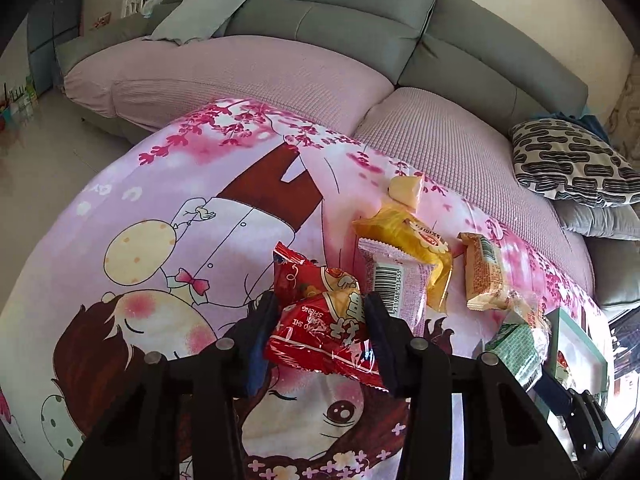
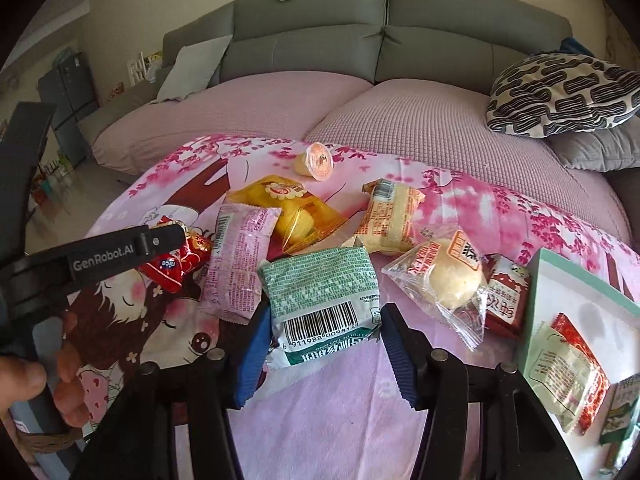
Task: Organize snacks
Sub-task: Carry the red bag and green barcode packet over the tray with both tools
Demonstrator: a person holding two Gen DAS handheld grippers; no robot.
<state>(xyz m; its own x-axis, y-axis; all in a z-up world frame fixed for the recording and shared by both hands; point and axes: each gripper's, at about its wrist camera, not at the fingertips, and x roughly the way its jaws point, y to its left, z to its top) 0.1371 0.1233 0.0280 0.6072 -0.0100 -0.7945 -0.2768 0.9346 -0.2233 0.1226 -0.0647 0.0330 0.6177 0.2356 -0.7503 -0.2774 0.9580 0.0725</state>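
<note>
Snack packs lie on a pink cartoon cloth. My left gripper has its fingers on both sides of a red snack pack, closed against it; a second red pack lies just beyond. My right gripper straddles a green-and-white pack, pads touching its sides. Pink pack, yellow pack, beige pack, clear-wrapped bun and jelly cup lie around. A teal box at right holds packs.
A grey sofa with pink covers runs behind the cloth. A patterned cushion sits at right. The left gripper body and a hand show at the left of the right wrist view.
</note>
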